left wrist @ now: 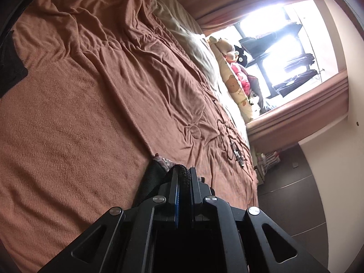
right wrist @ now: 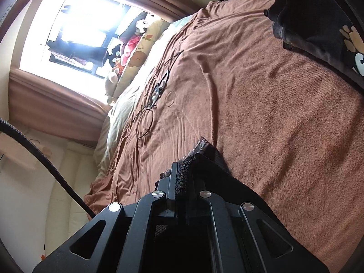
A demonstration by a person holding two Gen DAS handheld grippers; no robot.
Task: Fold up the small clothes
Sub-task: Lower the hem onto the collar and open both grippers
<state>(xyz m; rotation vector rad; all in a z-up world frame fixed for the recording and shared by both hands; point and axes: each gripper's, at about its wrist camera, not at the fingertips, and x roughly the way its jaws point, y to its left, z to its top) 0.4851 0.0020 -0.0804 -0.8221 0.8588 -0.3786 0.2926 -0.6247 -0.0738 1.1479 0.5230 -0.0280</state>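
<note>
Both the left gripper (left wrist: 183, 179) and the right gripper (right wrist: 184, 173) pinch the dark garment (right wrist: 218, 173) by its ribbed edge; it looks soft, light, limp.

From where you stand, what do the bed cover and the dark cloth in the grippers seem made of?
Bed cover: looks like soft terry or fleece, matte, with a nubby pile. Dark cloth: apparently a stretchy ribbed knit, judging by its coarse texture at the pinched edge.

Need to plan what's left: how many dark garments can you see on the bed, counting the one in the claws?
2. One dark garment is pinched by both claws, left claw and right claw. Another dark garment with paw prints lies at the bed's edge. More may be hidden.
</note>
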